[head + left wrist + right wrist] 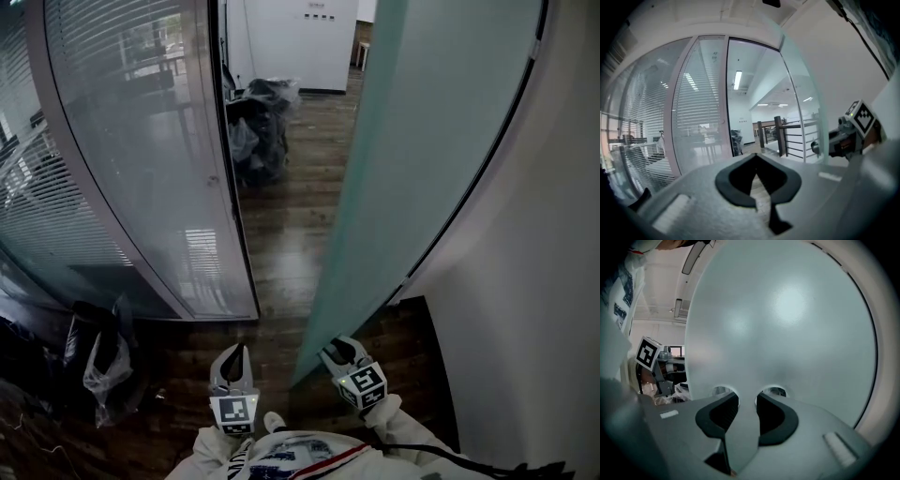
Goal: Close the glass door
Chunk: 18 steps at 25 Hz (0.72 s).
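Frosted glass door (412,141) stands open, sweeping from 6 o'clock up toward 1 o'clock in the head view, with its free edge over the wood floor (291,216). Right gripper (336,354) sits at that edge near 6 o'clock, jaws pinched onto the panel. Left gripper (232,361) hangs just beside it toward 7 o'clock, jaw tips together on nothing.
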Tool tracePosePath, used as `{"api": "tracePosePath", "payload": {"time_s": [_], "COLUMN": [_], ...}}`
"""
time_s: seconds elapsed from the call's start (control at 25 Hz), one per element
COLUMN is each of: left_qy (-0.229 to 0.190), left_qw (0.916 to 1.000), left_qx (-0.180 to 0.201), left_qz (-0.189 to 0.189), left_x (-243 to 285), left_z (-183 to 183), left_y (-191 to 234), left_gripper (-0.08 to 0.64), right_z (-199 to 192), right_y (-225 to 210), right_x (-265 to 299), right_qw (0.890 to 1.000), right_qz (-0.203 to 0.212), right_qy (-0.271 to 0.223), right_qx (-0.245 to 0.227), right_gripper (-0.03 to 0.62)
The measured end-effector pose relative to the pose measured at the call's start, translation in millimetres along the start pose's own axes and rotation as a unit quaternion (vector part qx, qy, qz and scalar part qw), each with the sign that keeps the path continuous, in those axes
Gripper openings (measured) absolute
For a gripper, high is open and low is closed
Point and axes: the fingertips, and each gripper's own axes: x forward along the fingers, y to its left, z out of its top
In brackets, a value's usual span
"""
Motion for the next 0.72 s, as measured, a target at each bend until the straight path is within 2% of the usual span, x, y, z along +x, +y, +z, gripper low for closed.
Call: {"api": "tracePosePath", "payload": {"time_s": [0.4,0.72], "left_qy": [0.01,0.014], "left_qw": [0.9988,0.9987], "left_qx": [-0.007,-0.007], "left_qz": [0.048,0.048], "left_x": [-19,-11], "left_z": [-20,-29], "left_y": [71,100], "left_gripper": [0.002,0.002], "right_z": [13,20], "right_y": [-7,-9], "right_x": [29,65], "right_qw": [0.999,0.998], "right_qz": [-0.032,-0.044], "right_qy": [-0.031,-0.043], "right_qx": [0.012,0.009], "right_gripper": [0.129,0.129]}}
